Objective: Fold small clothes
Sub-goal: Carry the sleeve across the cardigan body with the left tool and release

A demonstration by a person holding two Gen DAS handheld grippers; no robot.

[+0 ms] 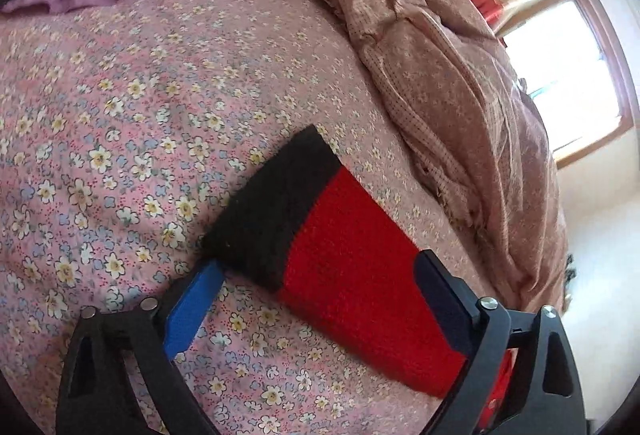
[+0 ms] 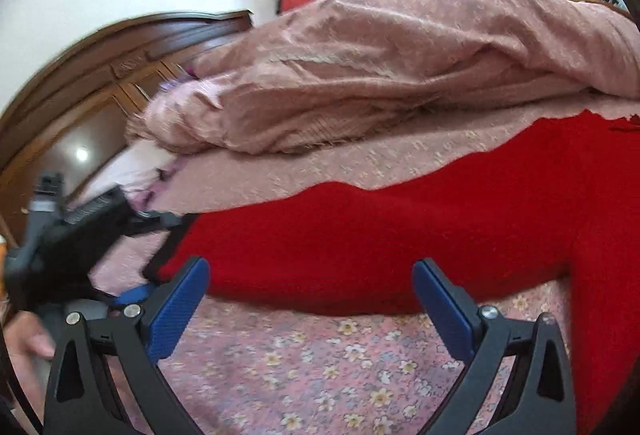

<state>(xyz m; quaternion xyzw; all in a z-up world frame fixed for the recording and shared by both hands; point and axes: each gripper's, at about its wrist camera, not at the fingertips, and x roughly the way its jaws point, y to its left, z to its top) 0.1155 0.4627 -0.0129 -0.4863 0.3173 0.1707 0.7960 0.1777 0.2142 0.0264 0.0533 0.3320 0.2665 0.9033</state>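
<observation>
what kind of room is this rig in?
A home bedroom, most likely. Work happens on a bed with a floral sheet, a rumpled pink quilt pushed aside, and a carved wooden headboard behind. The red knit garment lies on the sheet.

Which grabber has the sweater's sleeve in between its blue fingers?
The left gripper. The red sleeve with the black cuff runs between its open jaws. The right gripper only points at the red sweater; nothing lies between its jaws.

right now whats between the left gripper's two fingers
In the left wrist view, the red sleeve with its black cuff lies on the floral sheet between the left gripper fingers, untouched.
</observation>
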